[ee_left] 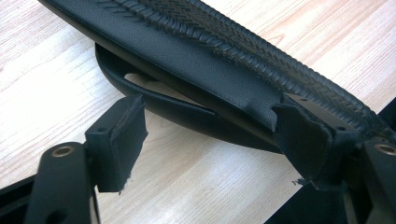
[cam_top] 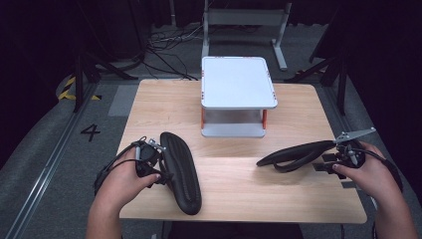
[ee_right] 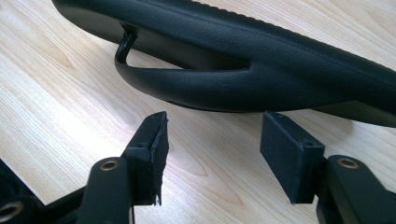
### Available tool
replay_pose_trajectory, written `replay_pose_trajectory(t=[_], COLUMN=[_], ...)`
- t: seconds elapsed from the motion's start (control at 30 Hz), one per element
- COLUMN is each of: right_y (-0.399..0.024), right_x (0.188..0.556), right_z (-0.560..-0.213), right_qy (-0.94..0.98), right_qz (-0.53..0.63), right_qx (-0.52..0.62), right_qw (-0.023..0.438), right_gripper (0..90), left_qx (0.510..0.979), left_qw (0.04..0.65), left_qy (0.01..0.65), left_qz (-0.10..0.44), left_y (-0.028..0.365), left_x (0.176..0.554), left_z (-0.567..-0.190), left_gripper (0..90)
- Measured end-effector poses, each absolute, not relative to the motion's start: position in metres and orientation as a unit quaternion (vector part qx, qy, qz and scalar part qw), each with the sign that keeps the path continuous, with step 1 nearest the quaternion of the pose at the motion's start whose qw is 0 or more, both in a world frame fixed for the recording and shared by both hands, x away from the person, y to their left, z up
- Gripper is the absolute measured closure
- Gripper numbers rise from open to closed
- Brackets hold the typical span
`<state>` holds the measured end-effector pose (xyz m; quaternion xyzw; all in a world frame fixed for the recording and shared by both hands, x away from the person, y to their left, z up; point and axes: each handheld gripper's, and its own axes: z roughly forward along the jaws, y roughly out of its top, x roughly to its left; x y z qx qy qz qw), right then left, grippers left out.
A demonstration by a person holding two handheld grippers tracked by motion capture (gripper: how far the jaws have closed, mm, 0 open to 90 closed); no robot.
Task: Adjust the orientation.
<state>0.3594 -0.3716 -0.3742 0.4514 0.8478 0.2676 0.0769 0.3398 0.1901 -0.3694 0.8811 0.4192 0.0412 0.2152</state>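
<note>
Two black sandals lie on the wooden table (cam_top: 239, 191). The left sandal (cam_top: 181, 172) is turned sole up, and its herringbone tread (ee_left: 233, 37) shows close up. My left gripper (cam_top: 163, 172) is at that sandal's left edge with its jaws wide apart (ee_left: 210, 135). The strap (ee_left: 177, 105) and sole edge sit right at the pad tips, not squeezed. The right sandal (cam_top: 296, 155) rests tilted on its side, strap (ee_right: 187, 91) toward me. My right gripper (cam_top: 326, 162) stands open (ee_right: 219, 135) just short of it, with bare table between the pads.
A white two-level rack (cam_top: 238, 82) with orange posts stands at the back middle of the table. Bare wood lies between the two sandals. The near table edge runs close beneath my hands. Cables and stand legs cover the floor beyond.
</note>
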Motion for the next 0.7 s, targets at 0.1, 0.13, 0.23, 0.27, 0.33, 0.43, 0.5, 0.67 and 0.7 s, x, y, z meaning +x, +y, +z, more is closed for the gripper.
replay_pose_trajectory(t=[0.1, 0.13, 0.23, 0.27, 0.33, 0.43, 0.5, 0.67, 0.7], right_y=[-0.373, -0.373, -0.373, -0.373, -0.372, -0.372, -0.372, -0.373, -0.373], right_x=[0.358, 0.358, 0.358, 0.358, 0.359, 0.359, 0.359, 0.358, 0.358], right_z=[-0.375, -0.374, -0.374, -0.374, -0.374, -0.375, -0.374, -0.374, -0.374], right_qy=[0.849, 0.848, 0.848, 0.848, 0.849, 0.849, 0.851, 0.850, 0.851], right_qz=[0.266, 0.266, 0.267, 0.268, 0.268, 0.268, 0.265, 0.266, 0.266], right_qx=[0.451, 0.451, 0.452, 0.450, 0.449, 0.449, 0.446, 0.448, 0.447], right_qw=[0.076, 0.077, 0.078, 0.079, 0.077, 0.077, 0.077, 0.077, 0.078], right_gripper=[42.7, 42.7, 42.7, 42.7, 42.7, 42.8, 43.2, 43.3, 43.3], left_qx=[0.878, 0.879, 0.892, 0.892, 0.890, 0.890, 0.884, 0.885, 0.885], left_qw=[0.220, 0.218, 0.213, 0.216, 0.212, 0.212, 0.245, 0.217, 0.213], left_qy=[0.423, 0.422, 0.394, 0.393, 0.399, 0.402, 0.397, 0.412, 0.413], left_qz=[0.041, 0.039, 0.054, 0.058, 0.059, 0.046, 0.017, 0.013, 0.008], left_y=[0.191, 0.191, 0.192, 0.193, 0.196, 0.200, 0.205, 0.214, 0.215], left_x=[0.341, 0.341, 0.341, 0.342, 0.343, 0.345, 0.350, 0.356, 0.356], left_z=[-0.370, -0.370, -0.370, -0.370, -0.370, -0.372, -0.376, -0.383, -0.384], left_gripper=[30.1, 32.4, 33.4, 33.4, 35.6, 50.5, 59.7, 76.6, 79.9])
